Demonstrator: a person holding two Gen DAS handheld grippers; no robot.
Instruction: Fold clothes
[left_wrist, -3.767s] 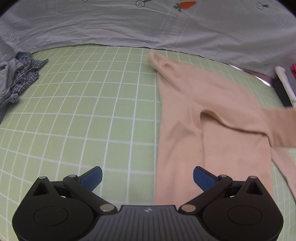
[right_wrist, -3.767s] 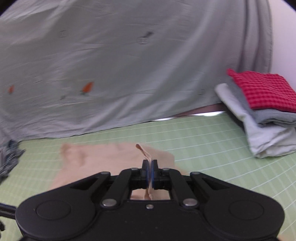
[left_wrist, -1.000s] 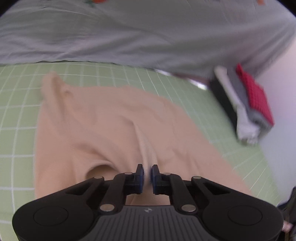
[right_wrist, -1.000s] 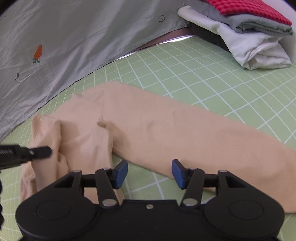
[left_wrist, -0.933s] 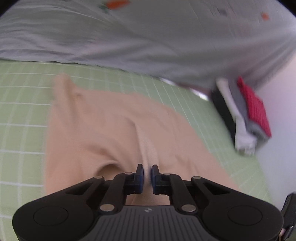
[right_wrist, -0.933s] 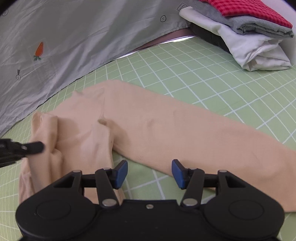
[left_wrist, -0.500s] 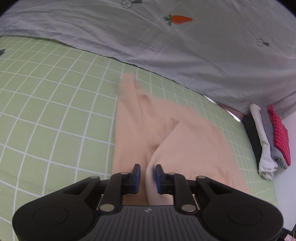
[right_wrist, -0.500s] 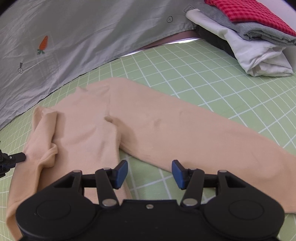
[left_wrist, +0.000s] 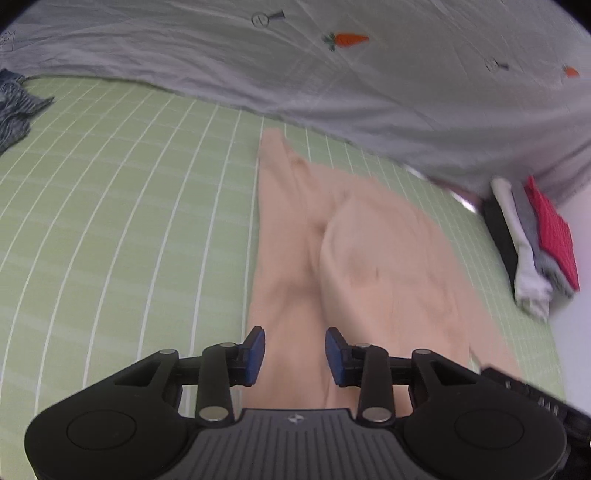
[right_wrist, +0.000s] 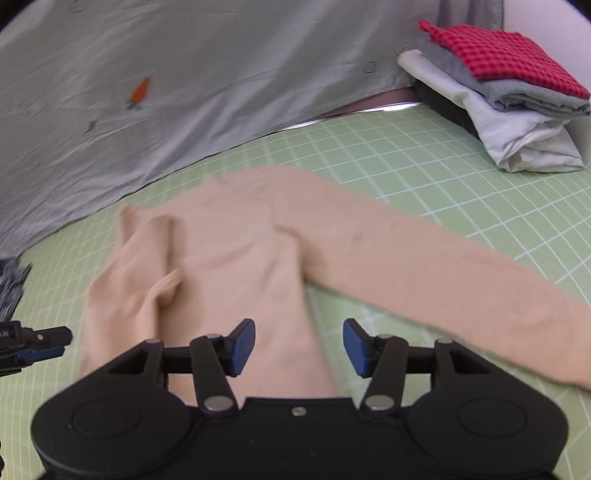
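Note:
A peach long-sleeved top (left_wrist: 354, 258) lies flat on the green grid mat (left_wrist: 129, 206). Its left sleeve is folded in over the body. In the right wrist view the top (right_wrist: 240, 258) has its other sleeve (right_wrist: 443, 266) stretched out to the right. My left gripper (left_wrist: 294, 356) is open and empty, just above the folded sleeve near the top's left edge. My right gripper (right_wrist: 298, 347) is open and empty over the lower body of the top. The left gripper's fingers (right_wrist: 40, 341) show at the left edge of the right wrist view.
A grey sheet with carrot prints (left_wrist: 332, 55) hangs along the back. A stack of folded clothes, red checked on top (right_wrist: 509, 92), sits at the back right. A crumpled blue checked garment (left_wrist: 14, 107) lies at the far left of the mat (right_wrist: 461, 173).
My left gripper carried the sleeve across the body, then opened and let it go. My right gripper stayed open and shifted a little over the top.

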